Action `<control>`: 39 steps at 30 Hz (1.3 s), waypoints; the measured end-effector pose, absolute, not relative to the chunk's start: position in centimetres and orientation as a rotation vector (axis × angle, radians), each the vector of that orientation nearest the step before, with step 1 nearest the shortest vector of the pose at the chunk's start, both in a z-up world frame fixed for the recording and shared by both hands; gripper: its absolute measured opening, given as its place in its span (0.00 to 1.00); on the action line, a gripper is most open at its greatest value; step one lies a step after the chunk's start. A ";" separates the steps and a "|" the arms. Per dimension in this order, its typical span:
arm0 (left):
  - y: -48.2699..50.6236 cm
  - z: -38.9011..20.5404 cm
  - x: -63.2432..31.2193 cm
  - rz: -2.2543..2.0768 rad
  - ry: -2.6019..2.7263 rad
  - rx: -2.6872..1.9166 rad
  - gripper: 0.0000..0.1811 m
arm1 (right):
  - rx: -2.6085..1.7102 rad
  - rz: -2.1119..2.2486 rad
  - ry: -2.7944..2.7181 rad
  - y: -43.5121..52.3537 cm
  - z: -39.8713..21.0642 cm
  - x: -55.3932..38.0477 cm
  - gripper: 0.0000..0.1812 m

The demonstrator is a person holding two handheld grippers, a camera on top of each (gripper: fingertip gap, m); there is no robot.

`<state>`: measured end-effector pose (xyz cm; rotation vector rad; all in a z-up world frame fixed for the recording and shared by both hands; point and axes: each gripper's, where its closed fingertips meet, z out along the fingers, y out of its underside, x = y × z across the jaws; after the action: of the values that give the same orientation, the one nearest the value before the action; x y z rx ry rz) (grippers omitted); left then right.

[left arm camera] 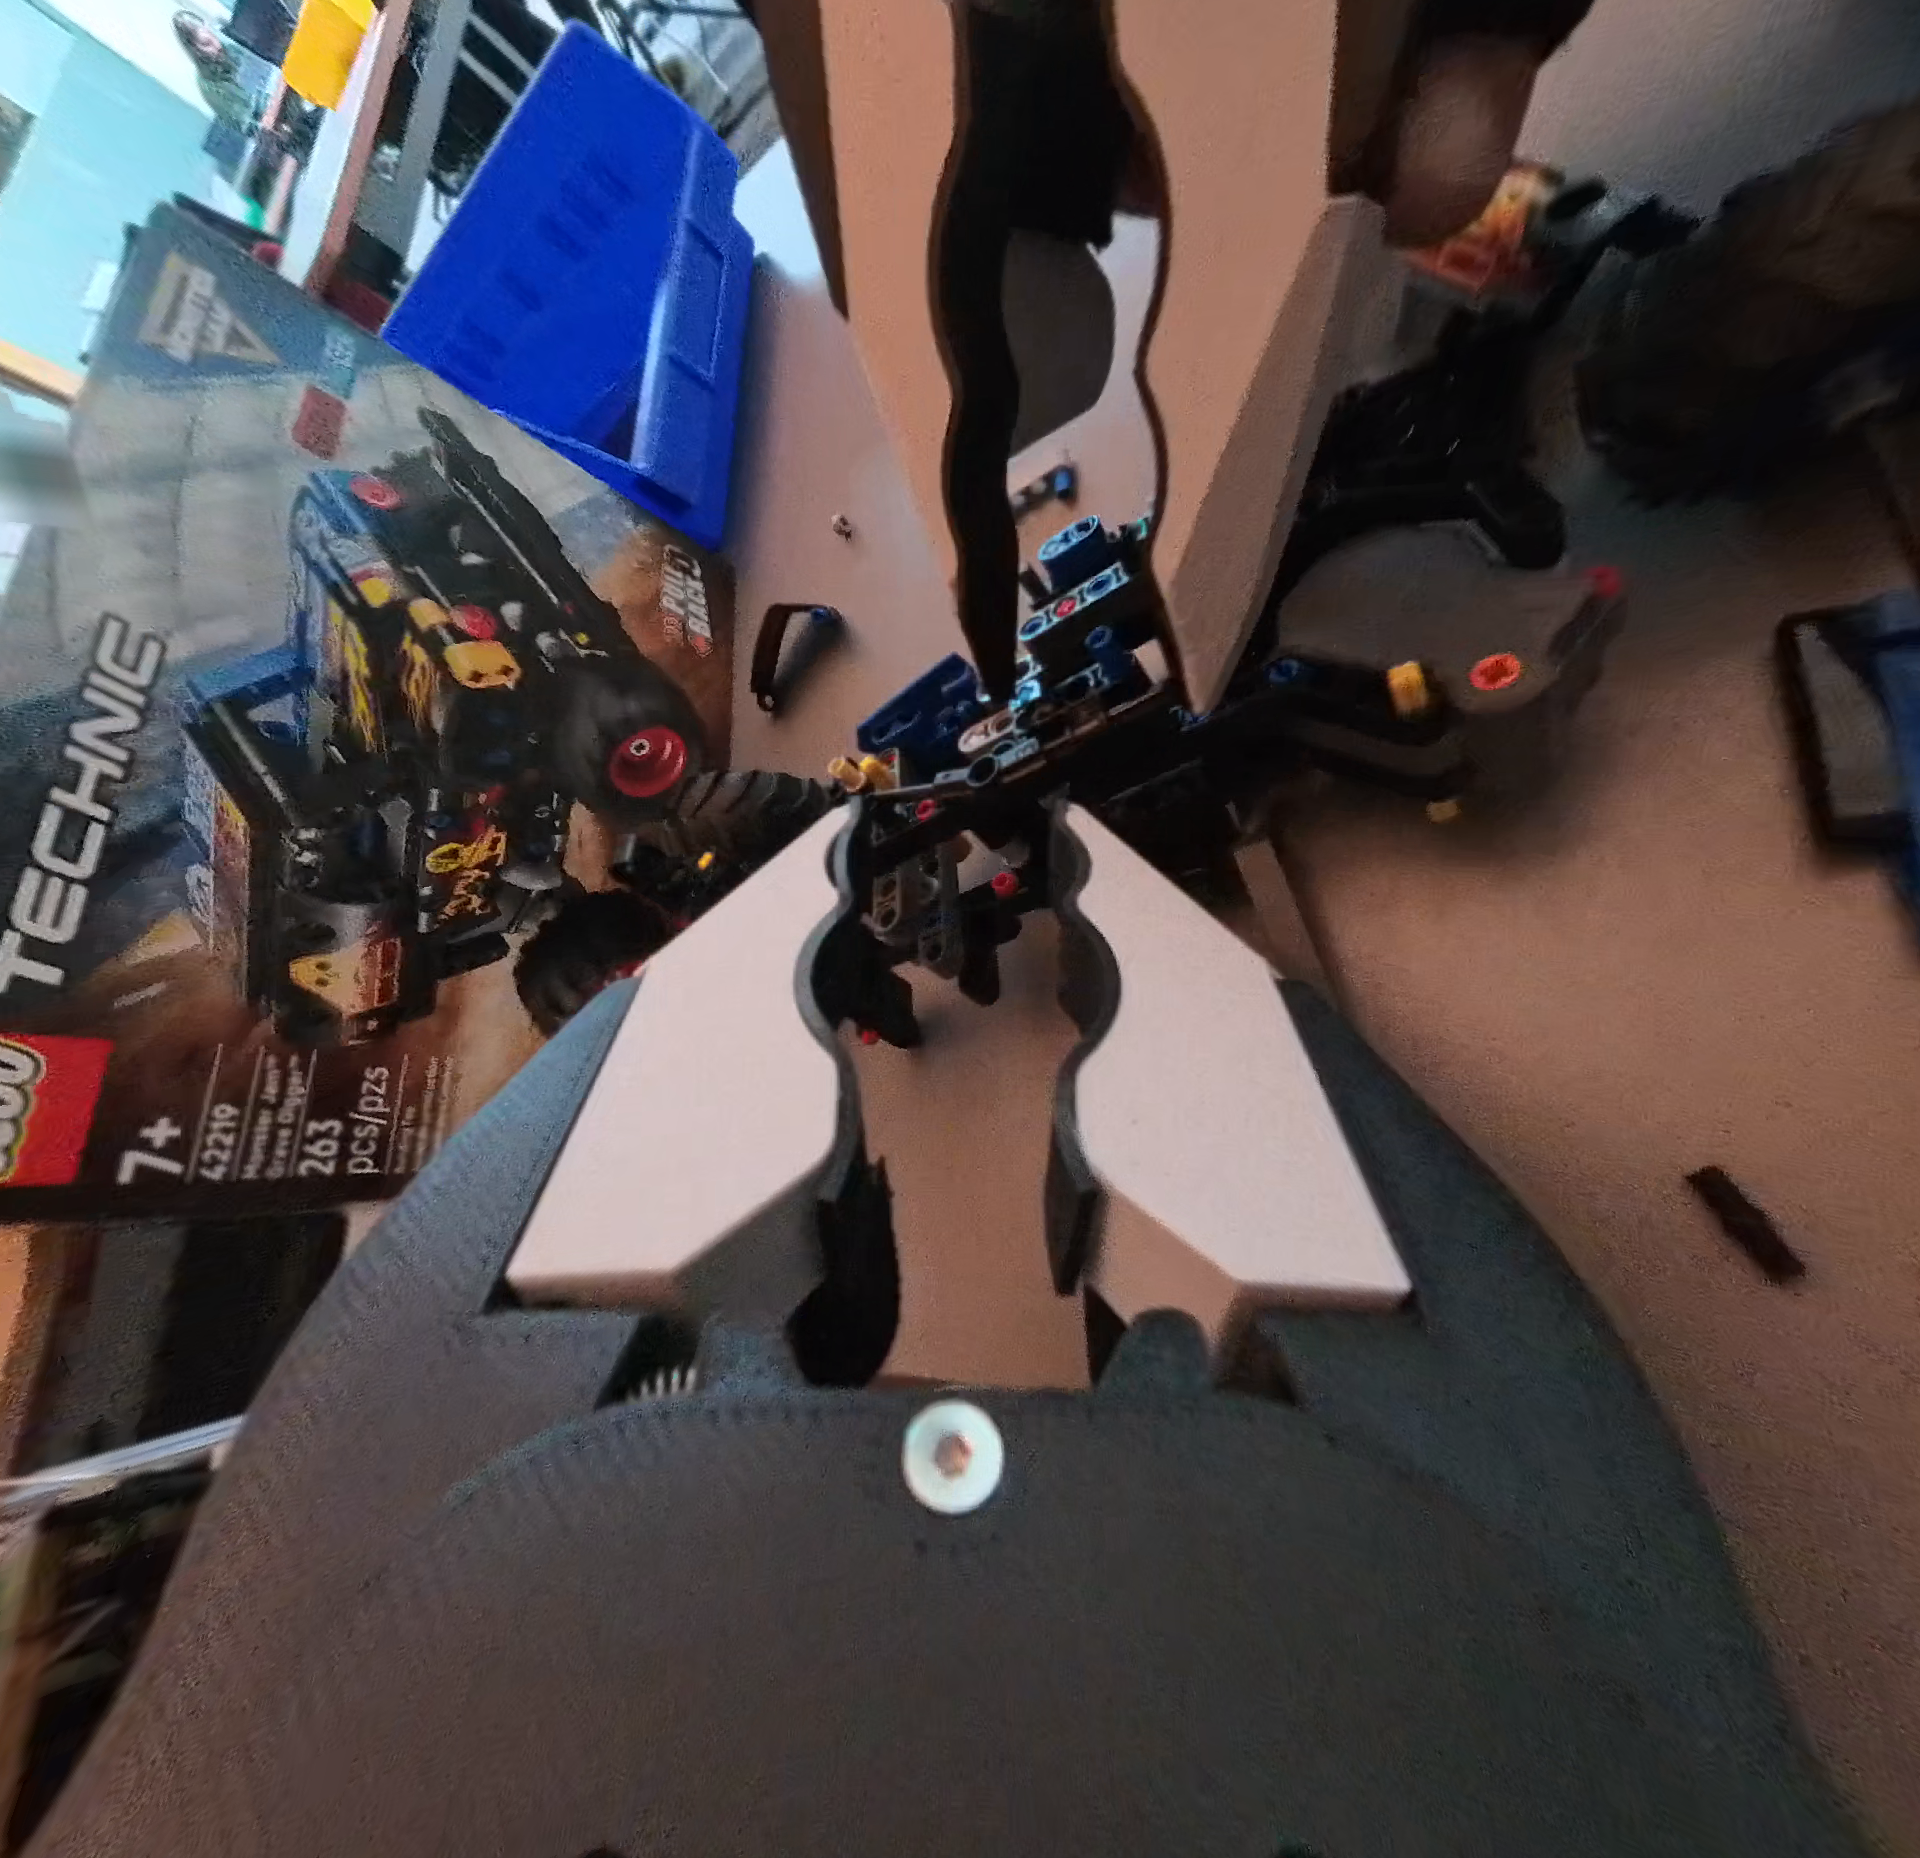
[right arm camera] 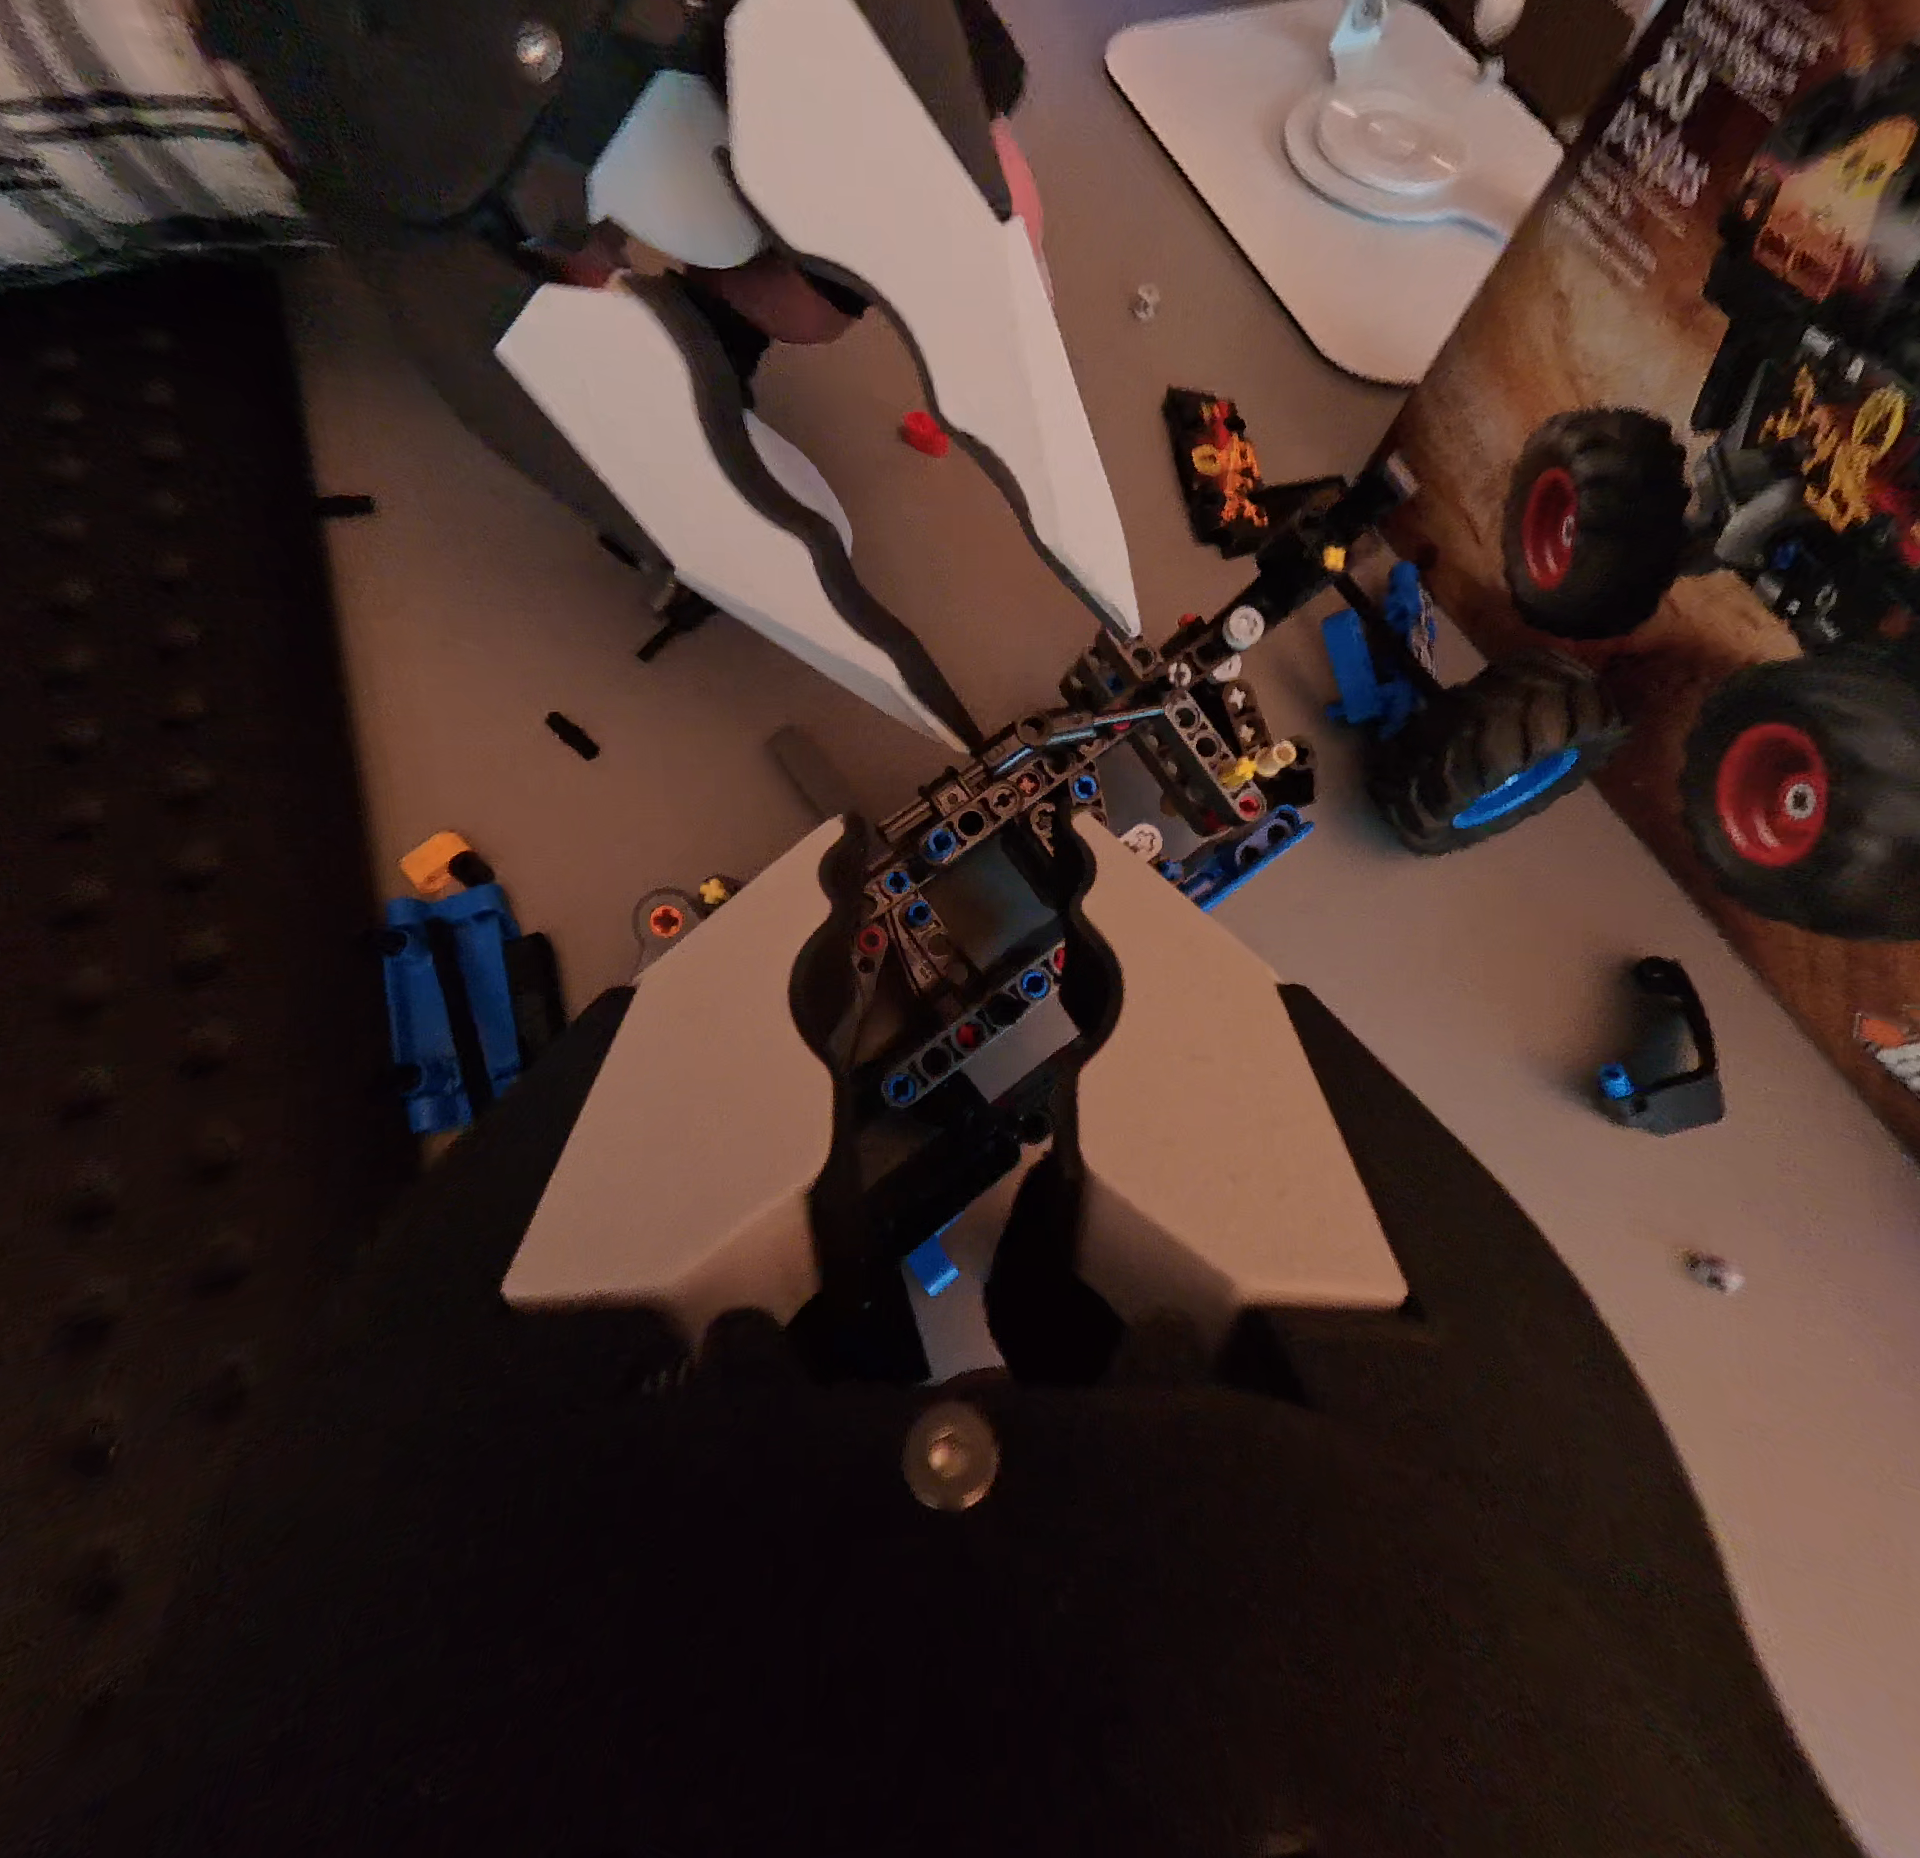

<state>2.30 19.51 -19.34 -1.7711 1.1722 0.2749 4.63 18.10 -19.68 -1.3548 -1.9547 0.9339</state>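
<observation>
A half-built toy-brick chassis (left arm camera: 925,883) of black, grey and blue beams with red and blue pins is held above the table between both grippers. My left gripper (left arm camera: 951,821) is shut on one end of it. My right gripper (right arm camera: 966,832) is shut on the other end of the chassis (right arm camera: 977,1019). In the left wrist view the right gripper (left arm camera: 1086,686) comes in from the top. In the right wrist view the left gripper (right arm camera: 1049,681) comes in from the upper left. A person's fingers show behind each far gripper.
The toy set's box (left arm camera: 312,769) lies left, also in the right wrist view (right arm camera: 1714,458). A blue bin (left arm camera: 582,281) sits behind it. Loose parts: a tyre with blue hub (right arm camera: 1496,759), blue beams (right arm camera: 447,998), a flame-printed panel (right arm camera: 1226,468), a black curved panel (right arm camera: 1662,1060), a black wheel-arch assembly (left arm camera: 1455,645).
</observation>
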 end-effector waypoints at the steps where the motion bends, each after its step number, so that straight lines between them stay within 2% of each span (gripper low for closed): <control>1: 19.6 -19.8 2.3 0.324 1.213 -1.764 0.19 | -1.381 0.921 -1.962 17.9 -20.2 4.5 0.17; 9: 19.4 -20.0 3.0 0.651 1.467 -1.527 0.08 | -1.405 0.895 -1.961 17.4 -21.2 4.5 0.08; 15: 19.0 -20.1 3.3 0.739 1.585 -1.424 0.07 | -1.388 0.981 -1.968 17.1 -21.3 4.7 0.07; 17: 18.9 -19.9 3.1 0.759 1.620 -1.422 0.04 | -1.390 1.003 -1.967 17.0 -21.4 4.7 0.06; 39: 19.9 -19.4 1.2 0.886 1.357 -1.444 0.03 | -1.354 0.943 -1.923 17.0 -21.7 3.9 0.05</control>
<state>1.25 19.93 -19.42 -1.4444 1.3572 0.8863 3.92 17.03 -21.71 -1.3538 -1.9234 0.9429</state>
